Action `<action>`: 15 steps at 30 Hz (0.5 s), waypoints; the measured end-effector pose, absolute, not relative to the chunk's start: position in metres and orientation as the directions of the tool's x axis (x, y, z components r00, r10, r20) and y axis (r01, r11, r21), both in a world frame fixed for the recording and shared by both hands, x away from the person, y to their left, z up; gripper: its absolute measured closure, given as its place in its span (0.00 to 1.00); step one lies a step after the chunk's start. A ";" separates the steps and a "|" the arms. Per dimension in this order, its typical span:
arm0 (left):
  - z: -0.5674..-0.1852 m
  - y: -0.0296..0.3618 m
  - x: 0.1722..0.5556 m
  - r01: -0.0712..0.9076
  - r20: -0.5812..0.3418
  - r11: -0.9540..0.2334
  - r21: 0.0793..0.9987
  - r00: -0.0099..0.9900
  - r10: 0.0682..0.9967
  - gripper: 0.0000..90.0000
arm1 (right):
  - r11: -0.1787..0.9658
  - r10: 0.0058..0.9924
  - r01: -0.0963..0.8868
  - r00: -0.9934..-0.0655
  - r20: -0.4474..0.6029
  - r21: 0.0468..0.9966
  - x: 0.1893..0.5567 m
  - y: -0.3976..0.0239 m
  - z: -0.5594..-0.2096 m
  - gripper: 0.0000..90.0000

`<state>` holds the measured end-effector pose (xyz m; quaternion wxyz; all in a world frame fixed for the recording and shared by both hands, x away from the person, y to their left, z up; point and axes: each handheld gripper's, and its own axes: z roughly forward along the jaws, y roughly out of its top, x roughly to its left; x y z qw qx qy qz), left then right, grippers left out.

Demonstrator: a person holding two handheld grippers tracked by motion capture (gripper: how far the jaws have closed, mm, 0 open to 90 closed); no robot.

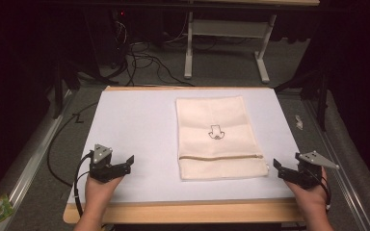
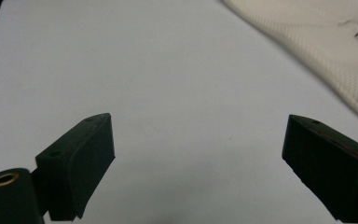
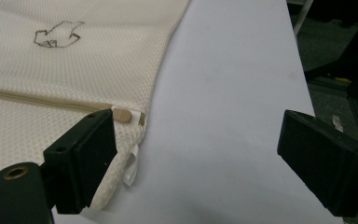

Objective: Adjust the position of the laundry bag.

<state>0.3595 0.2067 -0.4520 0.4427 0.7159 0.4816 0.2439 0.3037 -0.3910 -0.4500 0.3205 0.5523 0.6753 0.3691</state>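
A cream mesh bag (image 1: pixel 218 137) lies flat on the pale matte sheet (image 1: pixel 139 125) that covers the wooden desk (image 1: pixel 183 211), a little right of centre. The bag is rectangular, with a fine waffle-like weave, a small dark outline drawing (image 3: pixel 58 34) printed mid-panel and a tan zipper (image 1: pixel 220 157) running straight across near its closer edge. The zipper's pull (image 3: pixel 122 115) sits at the bag's right end, and beside it hangs what may be a small white label. The left hand-held gripper (image 1: pixel 123 166) rests on bare sheet at the near left, its blocky black jaws spread wide and holding nothing. The right hand-held gripper (image 1: pixel 278 169) sits just beside the bag's near right corner, jaws likewise wide apart and empty.
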 end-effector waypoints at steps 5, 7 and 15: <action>-0.450 0.204 0.360 0.466 -0.078 -0.144 0.873 0.424 0.902 0.13 | 0.109 0.981 0.481 -0.193 -0.015 0.870 0.304 -0.388 -0.448 0.13; -0.450 0.202 0.360 0.472 -0.082 -0.148 0.869 0.432 0.898 0.13 | 0.103 0.981 0.481 -0.194 -0.009 0.870 0.304 -0.386 -0.449 0.13; -0.447 0.194 0.355 0.470 -0.100 -0.164 0.867 0.488 0.867 0.20 | 0.092 0.975 0.467 -0.221 0.015 0.879 0.301 -0.384 -0.447 0.28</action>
